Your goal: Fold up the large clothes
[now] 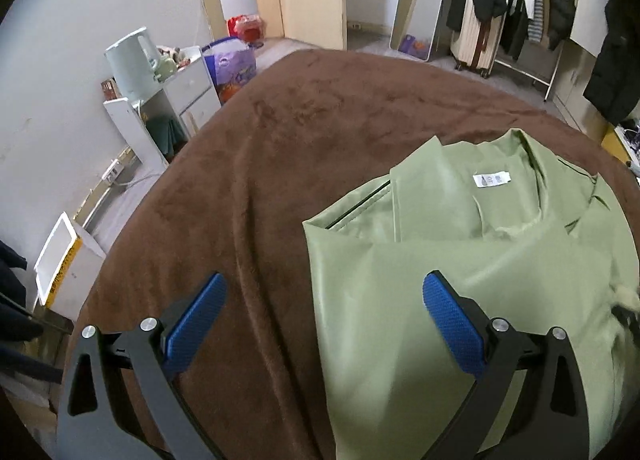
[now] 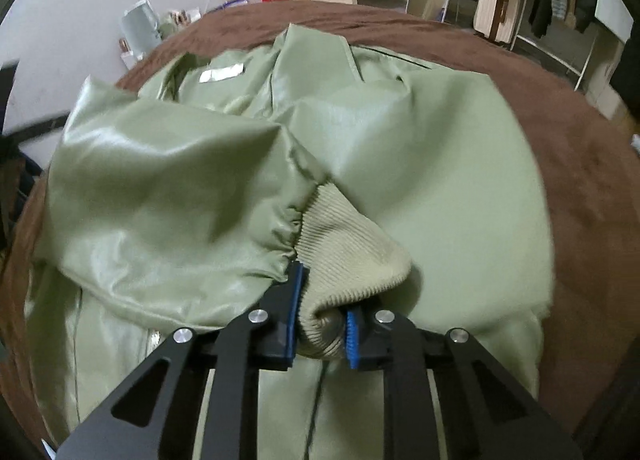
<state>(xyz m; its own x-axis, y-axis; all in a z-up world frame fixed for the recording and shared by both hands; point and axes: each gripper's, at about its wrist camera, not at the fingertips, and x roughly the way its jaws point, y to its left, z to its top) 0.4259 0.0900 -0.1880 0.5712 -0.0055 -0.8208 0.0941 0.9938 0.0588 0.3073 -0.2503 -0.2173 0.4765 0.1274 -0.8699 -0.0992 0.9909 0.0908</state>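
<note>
Brown plush is covering the whole bed (image 1: 280, 147), and in my left wrist view the pale green jacket (image 1: 460, 260) is lying toward the right edge of it, lining side up, with a small white care label (image 1: 491, 179) showing near the collar. My left gripper (image 1: 322, 316) is hovering with its jaws spread wide and nothing between them: one blue pad (image 1: 196, 324) is sitting over bare brown cover, the other is over the jacket's near edge. Only this view is giving me the left side of the room: a white nightstand (image 1: 188, 87) with a pale kettle (image 1: 132, 59) on it beside the bed's far left corner, and a clothes rack (image 1: 532, 7) past the far edge.

Switching to the right wrist view, I am seeing what the left one is barely catching at its right margin: the jacket's sleeve is folded across the body, ending in a ribbed knit cuff (image 2: 352, 256). My right gripper (image 2: 322, 324) is clamping that cuff, its blue pads (image 2: 295, 312) pressing the knit from both sides. Here the jacket is filling most of the bed, with brown cover showing only along the far and right edges. This picture is slightly blurred.
</note>
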